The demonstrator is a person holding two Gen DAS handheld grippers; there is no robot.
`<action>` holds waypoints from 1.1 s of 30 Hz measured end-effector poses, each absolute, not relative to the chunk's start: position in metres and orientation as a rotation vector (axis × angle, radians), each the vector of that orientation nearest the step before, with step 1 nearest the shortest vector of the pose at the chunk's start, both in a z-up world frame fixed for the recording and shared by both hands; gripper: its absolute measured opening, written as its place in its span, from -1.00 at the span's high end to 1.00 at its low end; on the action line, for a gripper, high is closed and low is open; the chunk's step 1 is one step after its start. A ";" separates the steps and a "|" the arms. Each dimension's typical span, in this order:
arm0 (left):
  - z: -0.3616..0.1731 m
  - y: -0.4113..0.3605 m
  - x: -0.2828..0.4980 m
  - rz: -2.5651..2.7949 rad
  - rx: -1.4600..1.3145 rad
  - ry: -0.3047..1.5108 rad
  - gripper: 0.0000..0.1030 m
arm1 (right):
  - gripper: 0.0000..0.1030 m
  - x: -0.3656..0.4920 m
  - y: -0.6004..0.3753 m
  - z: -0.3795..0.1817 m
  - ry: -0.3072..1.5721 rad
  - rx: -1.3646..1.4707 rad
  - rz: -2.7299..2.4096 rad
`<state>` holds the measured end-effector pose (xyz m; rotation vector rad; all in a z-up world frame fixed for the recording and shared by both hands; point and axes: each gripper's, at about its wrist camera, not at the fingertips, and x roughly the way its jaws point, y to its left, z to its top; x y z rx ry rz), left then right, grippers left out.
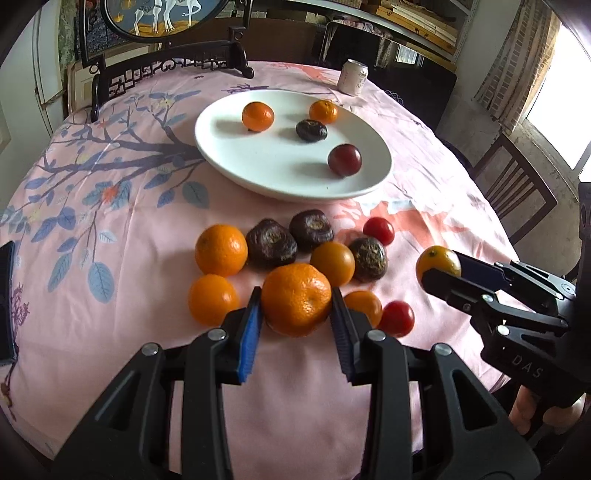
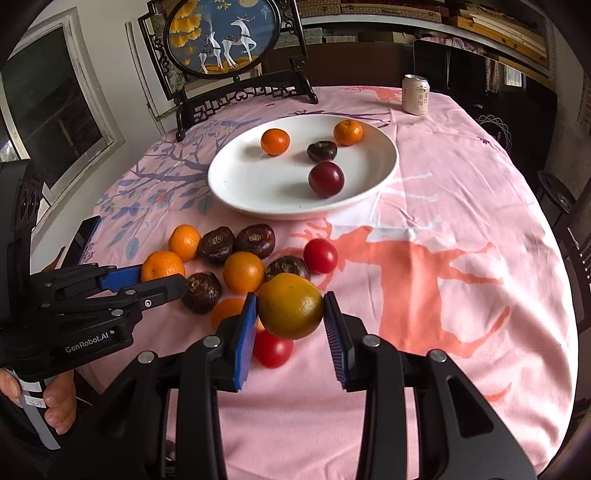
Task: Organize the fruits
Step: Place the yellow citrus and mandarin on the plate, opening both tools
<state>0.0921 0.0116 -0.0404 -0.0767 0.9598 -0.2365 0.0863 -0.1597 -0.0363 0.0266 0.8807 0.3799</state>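
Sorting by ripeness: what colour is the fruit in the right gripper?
Orange-yellow fruit with a greenish tinge, best seen in the right wrist view.

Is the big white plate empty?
No, the white plate already has four fruits on it: two oranges, one dark wrinkled fruit and one dark red round fruit.

Left wrist view: looks forward and down along its own fingers, close above the surface.
Right wrist view: same downward tilt, set just to the right, equally near.
Shared: white plate, loose fruit cluster, can, framed deer panel.
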 end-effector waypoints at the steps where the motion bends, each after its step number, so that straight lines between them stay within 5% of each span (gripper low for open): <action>1: -0.037 0.014 0.101 -0.238 -0.082 0.961 0.30 | 0.29 0.094 -0.156 -0.032 0.876 0.020 0.385; 10: 0.000 0.020 0.239 -0.164 -0.073 0.966 0.30 | 0.30 0.201 -0.126 0.002 0.856 -0.065 0.394; 25: -0.024 0.013 0.376 -0.098 -0.122 1.039 0.27 | 0.29 0.329 -0.115 -0.037 0.956 -0.090 0.333; 27: -0.022 0.015 0.377 -0.095 -0.127 1.026 0.03 | 0.18 0.330 -0.114 -0.036 0.944 -0.110 0.319; 28: -0.018 0.017 0.374 -0.088 -0.128 1.009 -0.23 | -0.06 0.327 -0.115 -0.034 0.934 -0.116 0.310; 33: 0.007 0.028 0.332 -0.099 -0.115 0.953 -0.29 | -0.15 0.292 -0.125 -0.010 0.896 -0.141 0.298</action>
